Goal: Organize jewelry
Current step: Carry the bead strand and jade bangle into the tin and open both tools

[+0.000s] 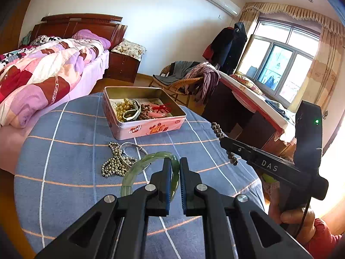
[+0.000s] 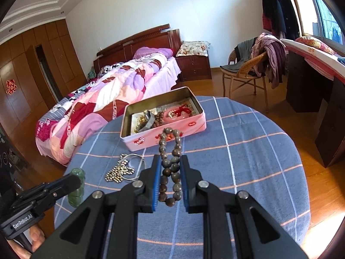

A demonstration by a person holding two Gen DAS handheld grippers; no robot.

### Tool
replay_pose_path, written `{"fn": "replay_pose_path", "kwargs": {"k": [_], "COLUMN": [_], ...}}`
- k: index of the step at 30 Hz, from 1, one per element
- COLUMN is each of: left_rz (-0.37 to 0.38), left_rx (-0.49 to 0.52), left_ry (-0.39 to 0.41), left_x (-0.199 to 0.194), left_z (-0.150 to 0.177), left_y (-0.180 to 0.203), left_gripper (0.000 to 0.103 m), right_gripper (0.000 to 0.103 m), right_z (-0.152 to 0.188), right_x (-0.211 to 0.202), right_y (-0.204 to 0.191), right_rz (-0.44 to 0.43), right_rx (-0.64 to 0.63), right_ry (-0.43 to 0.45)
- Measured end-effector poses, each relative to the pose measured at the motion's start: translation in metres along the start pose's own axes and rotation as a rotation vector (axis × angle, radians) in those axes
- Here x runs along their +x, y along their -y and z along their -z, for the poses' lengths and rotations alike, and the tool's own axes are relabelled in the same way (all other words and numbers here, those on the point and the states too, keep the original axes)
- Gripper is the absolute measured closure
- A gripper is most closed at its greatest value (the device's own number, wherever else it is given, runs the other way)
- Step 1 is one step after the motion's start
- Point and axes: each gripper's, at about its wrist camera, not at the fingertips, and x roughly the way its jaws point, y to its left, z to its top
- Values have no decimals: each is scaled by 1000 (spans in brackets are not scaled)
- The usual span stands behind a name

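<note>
A pink tin box [image 1: 148,127] stands open on the blue checked tablecloth [image 1: 71,168], holding pearls, brown beads, a pink bangle and a red knot. My left gripper [image 1: 175,161] is shut on a green jade bangle [image 1: 142,165] near the table's front. My right gripper [image 2: 170,161] is shut on a dark brown bead bracelet [image 2: 170,166], held above the cloth in front of the tin [image 2: 163,138]. A silvery bead necklace [image 1: 116,164] and a thin silver bangle [image 1: 133,147] lie loose on the cloth between the tin and the left gripper.
The round table's edge [image 2: 301,172] drops to a wooden floor. A bed [image 1: 43,69] stands to the left, a wicker chair [image 1: 179,82] with clothes behind the tin, and a dark desk [image 2: 312,82] by the window at right.
</note>
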Motion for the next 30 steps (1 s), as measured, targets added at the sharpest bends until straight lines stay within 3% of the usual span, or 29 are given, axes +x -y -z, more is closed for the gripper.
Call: {"fn": "replay_pose_path", "kwargs": {"k": [7,12,19,30], "left_rz": [11,32,-11,-114], "left_rx": [21,42,94,110], "left_ry": [-2,53,107,30], "left_x": [11,27,68,145], "left_z": [-13,-57,-109,-118], "left_y": [-1,-3,-3,-28], "left_gripper": [96,96,96,96], "right_gripper": [83,83,83,83], "right_z": [-1,-40,-90,-98], "right_x": [12,23,61,145], "right_y": [5,3,-3,8], "right_rz": [8,-5,8,72], "right_rx": [-9,-26,-53,-68], "right_ry": [-24,29,88,-25]}}
